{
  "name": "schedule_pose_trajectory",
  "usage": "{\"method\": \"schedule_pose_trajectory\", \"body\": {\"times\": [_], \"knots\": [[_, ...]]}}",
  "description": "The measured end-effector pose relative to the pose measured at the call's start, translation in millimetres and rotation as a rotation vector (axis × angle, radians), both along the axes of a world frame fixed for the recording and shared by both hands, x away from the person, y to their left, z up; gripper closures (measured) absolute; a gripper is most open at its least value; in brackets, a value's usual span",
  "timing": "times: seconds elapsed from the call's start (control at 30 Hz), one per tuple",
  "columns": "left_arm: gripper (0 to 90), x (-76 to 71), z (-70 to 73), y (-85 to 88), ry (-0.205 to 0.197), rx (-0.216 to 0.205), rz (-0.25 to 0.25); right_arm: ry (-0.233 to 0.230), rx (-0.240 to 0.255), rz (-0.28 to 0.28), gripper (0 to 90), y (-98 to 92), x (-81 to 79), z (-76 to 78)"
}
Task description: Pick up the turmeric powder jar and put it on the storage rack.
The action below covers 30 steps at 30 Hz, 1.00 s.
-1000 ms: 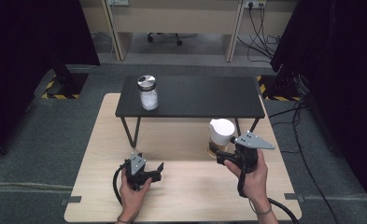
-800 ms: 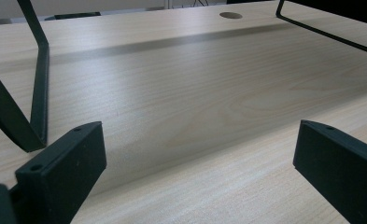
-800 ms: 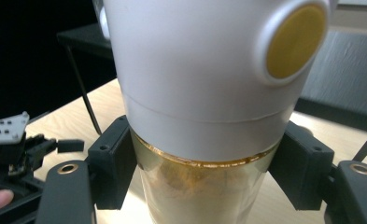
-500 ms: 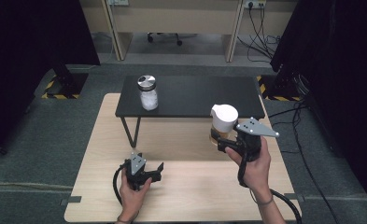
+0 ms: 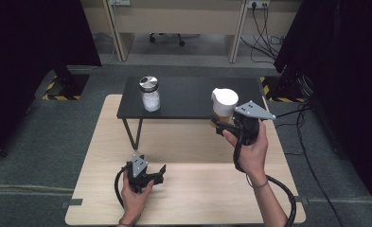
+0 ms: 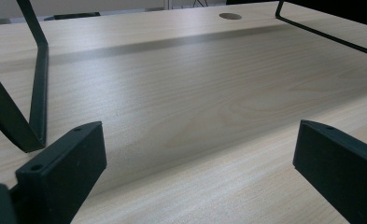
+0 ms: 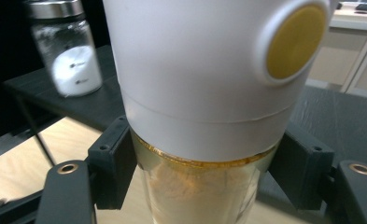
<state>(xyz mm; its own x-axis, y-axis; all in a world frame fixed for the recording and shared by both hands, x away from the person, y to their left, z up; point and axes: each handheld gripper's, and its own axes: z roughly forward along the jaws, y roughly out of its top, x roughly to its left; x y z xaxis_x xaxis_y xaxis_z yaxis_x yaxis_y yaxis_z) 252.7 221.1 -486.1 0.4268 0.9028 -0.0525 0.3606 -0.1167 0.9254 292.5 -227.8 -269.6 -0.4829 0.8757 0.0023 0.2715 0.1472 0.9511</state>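
My right gripper is shut on a glass jar with a white lid and tan powder inside; it holds the jar upright in the air at the front right edge of the black shelf. In the right gripper view the jaws clamp the glass just under the white lid, which bears a yellow round button. A second jar with a metal cap and white powder stands on the shelf's left part, also in sight as the white-powder jar. My left gripper rests open on the wooden table, nothing between its jaws.
The black shelf stands on thin metal legs over the table's far half. Cables trail off the table to the right. Dark curtains flank the floor on both sides; desks and a chair base lie beyond.
My right gripper has lifted the white-lidded jar up and away from me, from low over the table to the level of the shelf's front right edge. The left gripper has stayed put.
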Motion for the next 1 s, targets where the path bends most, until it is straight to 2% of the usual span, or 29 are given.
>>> {"method": "schedule_pose_trajectory", "body": {"times": [0.33, 0.5, 0.83, 1.0], "knots": [[2.0, 0.0, 0.2, -0.5, -0.001, 0.005, -0.002, 0.028, -0.004, -0.055, 30.7, 17.2, 38.1, 9.7], [2.0, 0.1, 0.5, -0.6, -0.002, 0.009, -0.006, 0.053, -0.006, -0.073, 30.6, 23.3, 51.5, 7.2], [2.1, 0.3, 0.0, -0.5, -0.002, 0.003, -0.005, 0.026, -0.016, -0.102, 30.6, 31.5, 54.5, -1.3], [2.1, -0.2, -0.2, -1.3, -0.006, 0.007, -0.005, -0.007, -0.014, -0.100, 30.5, 31.3, 51.2, -9.4]]}}
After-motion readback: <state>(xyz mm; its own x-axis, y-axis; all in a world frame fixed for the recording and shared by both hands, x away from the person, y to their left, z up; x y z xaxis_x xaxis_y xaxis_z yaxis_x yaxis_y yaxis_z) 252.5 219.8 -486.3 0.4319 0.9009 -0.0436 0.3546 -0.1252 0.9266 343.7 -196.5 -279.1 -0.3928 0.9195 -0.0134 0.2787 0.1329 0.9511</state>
